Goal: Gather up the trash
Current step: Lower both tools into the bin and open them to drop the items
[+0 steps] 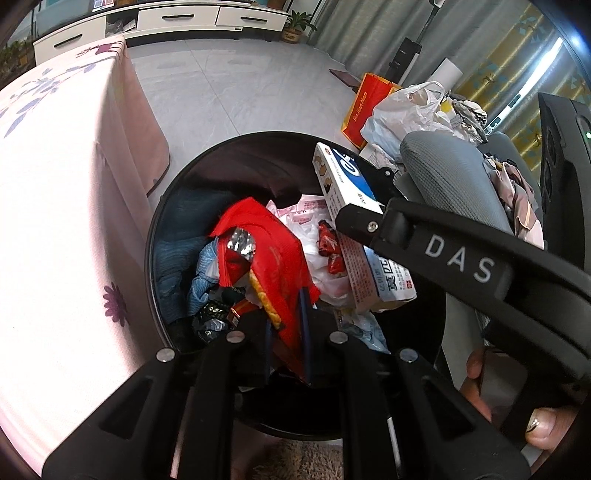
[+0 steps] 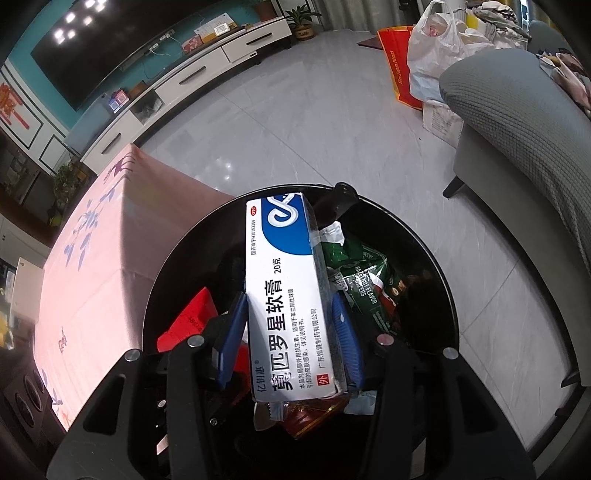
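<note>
Beside the black bin (image 2: 448,295), pink-clothed table (image 2: 92,266) and grey sofa (image 2: 517,122) crowd close.

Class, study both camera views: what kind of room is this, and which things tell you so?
Most likely a home living room: a large wall-mounted television above a long white media cabinet, a grey fabric sofa, and a potted plant on the pale tiled floor.

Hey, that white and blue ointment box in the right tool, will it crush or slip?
The ointment box is thin printed carton, so it probably dents under hard squeezing. Its glossy faces look slippery against the right tool. It is likely light, dropping easily into the bin.
</note>
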